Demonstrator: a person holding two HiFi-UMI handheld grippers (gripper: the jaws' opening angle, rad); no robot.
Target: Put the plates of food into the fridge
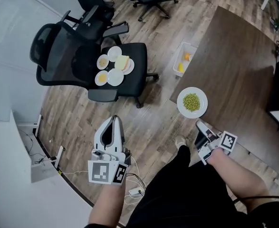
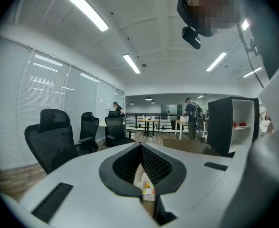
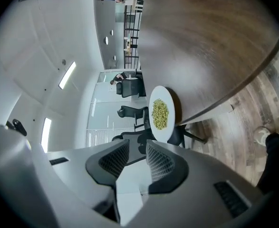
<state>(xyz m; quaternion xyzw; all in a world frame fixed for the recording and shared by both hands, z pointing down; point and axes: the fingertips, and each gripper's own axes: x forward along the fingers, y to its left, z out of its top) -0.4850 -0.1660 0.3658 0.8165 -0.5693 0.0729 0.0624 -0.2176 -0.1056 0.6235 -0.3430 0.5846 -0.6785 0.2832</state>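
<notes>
Showing the right tongs [image 3: 137, 145] spread with nothing between them, their tips just short of a white plate [image 3: 161, 134] of green peas [image 3: 160, 113] that lies directly ahead of them at the edge of the brown worktop [image 3: 210, 46]. The left tongs [image 2: 140, 145] are pressed together and empty. Well beyond their tips, several more plates [image 1: 114, 53] of food sit on the seat of a black office chair [image 1: 137, 80].
</notes>
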